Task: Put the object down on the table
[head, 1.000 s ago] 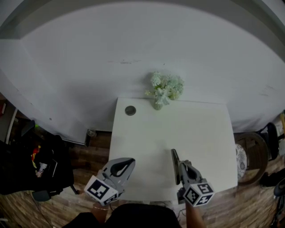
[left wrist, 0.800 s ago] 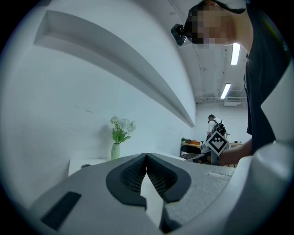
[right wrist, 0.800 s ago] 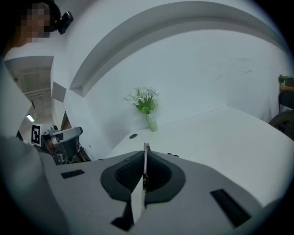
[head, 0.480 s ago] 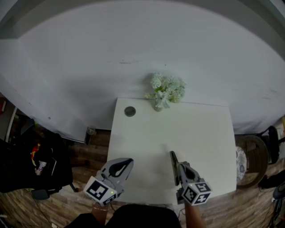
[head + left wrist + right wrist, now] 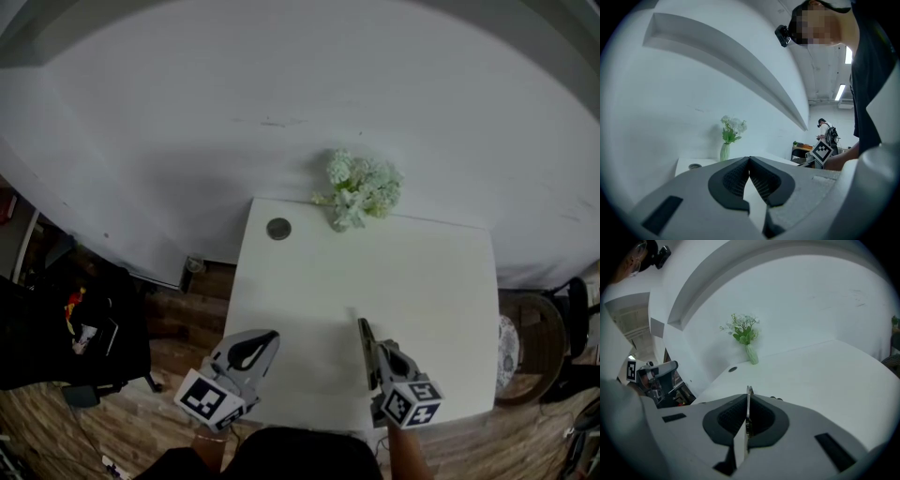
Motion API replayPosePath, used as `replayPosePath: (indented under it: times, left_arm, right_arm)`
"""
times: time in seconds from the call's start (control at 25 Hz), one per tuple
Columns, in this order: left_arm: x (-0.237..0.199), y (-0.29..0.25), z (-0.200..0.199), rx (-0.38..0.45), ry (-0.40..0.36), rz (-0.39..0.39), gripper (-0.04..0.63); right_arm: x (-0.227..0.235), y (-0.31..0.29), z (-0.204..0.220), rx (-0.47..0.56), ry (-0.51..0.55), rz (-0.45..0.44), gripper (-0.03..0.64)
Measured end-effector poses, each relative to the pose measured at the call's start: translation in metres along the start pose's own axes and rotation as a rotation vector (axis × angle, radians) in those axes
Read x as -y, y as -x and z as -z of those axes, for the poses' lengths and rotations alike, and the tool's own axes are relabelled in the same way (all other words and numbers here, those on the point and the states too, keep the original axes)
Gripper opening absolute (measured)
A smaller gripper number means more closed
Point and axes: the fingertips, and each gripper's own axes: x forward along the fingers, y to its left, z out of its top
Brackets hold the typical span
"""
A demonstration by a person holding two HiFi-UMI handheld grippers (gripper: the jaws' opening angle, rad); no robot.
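So the right claw (image 5: 380,354) was clamped shut on a thin flat piece (image 5: 364,339), dark and held on edge, so from the head view it just looked like a skinny sliver poking out ahead of the claw. In the right gripper view you could see it sandwiched between the two black pads, its top edge sticking up a bit past them. It was over the near part of the white desk (image 5: 422,281), roughly mid-width, and honestly I couldn't tell whether its lower edge was touching the top. The left claw (image 5: 272,337) was pressed together with nothing in it, tips meeting, parked over the desk's near left edge and well apart from the right one. At the far side of the desk stood a bunch of pale flowers (image 5: 366,187) in a slim vase (image 5: 752,355), right up against the white wall, and a small dark round disc (image 5: 278,228) lay near the far left corner, just beside the vase. The left gripper view also caught a person (image 5: 826,131) standing way off in the background.
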Motion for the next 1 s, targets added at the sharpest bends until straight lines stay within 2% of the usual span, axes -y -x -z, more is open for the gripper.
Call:
replayPosePath:
  times: [0.6, 0.84, 1.0]
  left_arm:
    - [-0.003, -0.005, 0.000, -0.007, 0.002, -0.030, 0.000]
    - [-0.001, -0.001, 0.002, -0.029, 0.026, -0.044, 0.000]
    - [0.000, 0.000, -0.002, -0.010, 0.020, -0.049, 0.000]
  right_arm:
    - [0.015, -0.017, 0.017, -0.064, -0.011, 0.001, 0.000]
    - [0.018, -0.020, 0.024, -0.084, -0.010, 0.001, 0.000]
    - [0.020, -0.020, 0.027, -0.092, -0.012, 0.002, 0.000]
